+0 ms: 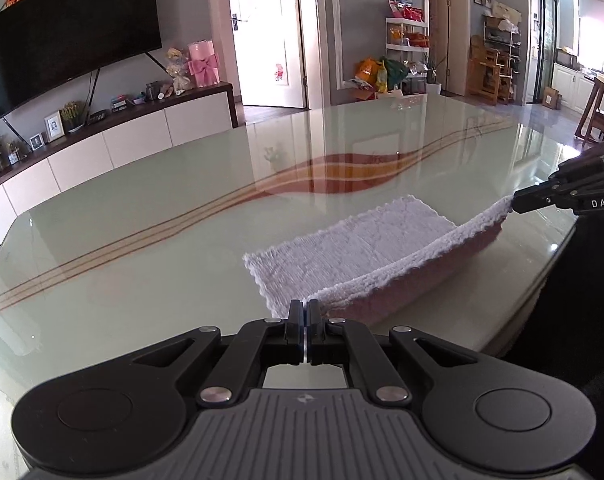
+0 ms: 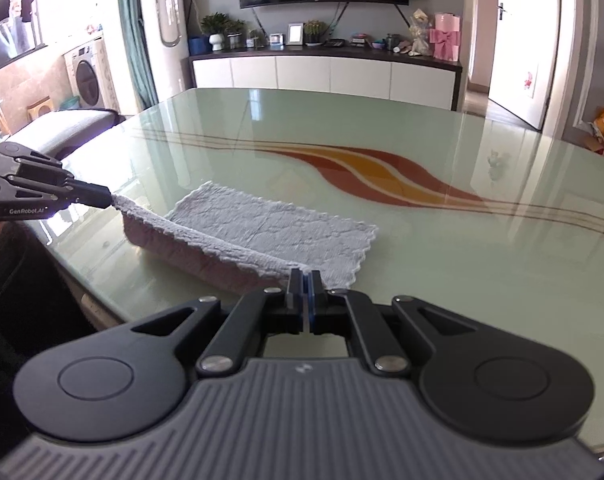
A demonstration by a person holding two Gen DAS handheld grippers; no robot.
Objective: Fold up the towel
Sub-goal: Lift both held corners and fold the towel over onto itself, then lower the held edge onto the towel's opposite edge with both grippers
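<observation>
1. Towel, a white, nubbly terry-cloth rectangle (image 1: 354,252), is lying mostly flat on the glossy pale-green glass table with the red and orange swirl (image 1: 142,208), just ahead of both grippers, while its near long edge is being held up off the glass.
2. The towel's near left corner is disappearing between the clenched fingertips of the left black two-finger gripper (image 1: 304,305), so the pinched cloth itself is hidden; from the right wrist view that same gripper (image 2: 109,199) is reaching in from the left with the corner trailing out of its tip.
3. The right black two-finger gripper (image 2: 305,276) is likewise clamping the other near corner, its jaws pressed together with only a sliver of blue pad showing; seen from the left wrist, it (image 1: 516,202) is entering at the right edge, partly cut off.
4. The underside of the lifted edge is sitting in shadow and looking pinkish, its texture hard to make out.
5. Dark clothing of the person (image 1: 582,300) is filling the frame edge beside the table, cut off.
6. Lettering "DAS" is showing on the right gripper's arm, and "GenRobot.AI" on the left gripper's arm.
7. The raised edge is stretching between the two grippers, sagging slightly in the middle.
</observation>
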